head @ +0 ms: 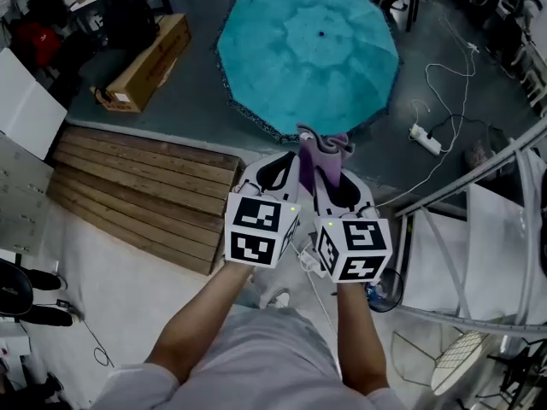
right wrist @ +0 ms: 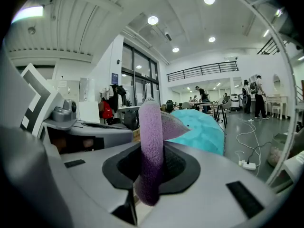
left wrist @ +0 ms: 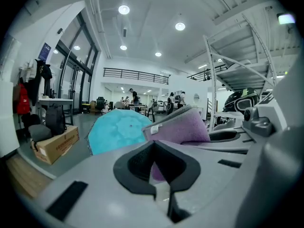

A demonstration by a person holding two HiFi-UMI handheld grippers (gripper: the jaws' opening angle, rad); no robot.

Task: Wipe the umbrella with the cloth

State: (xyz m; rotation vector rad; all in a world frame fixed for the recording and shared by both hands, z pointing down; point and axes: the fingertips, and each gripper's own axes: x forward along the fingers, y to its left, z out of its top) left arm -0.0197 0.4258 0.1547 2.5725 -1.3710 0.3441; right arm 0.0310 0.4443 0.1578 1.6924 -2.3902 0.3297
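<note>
**Q:** Where did the umbrella lie?

**A:** On the floor, ahead of both grippers. The cardboard box lay to its left and the power strip to its right.

**Q:** And nearer the person?

**A:** The left gripper and right gripper were held side by side. The cloth stood between the right gripper's jaws, reaching to the umbrella's near edge. The wooden boards lay left of the grippers, nearer than the box. The metal rack stood to the right.
</note>
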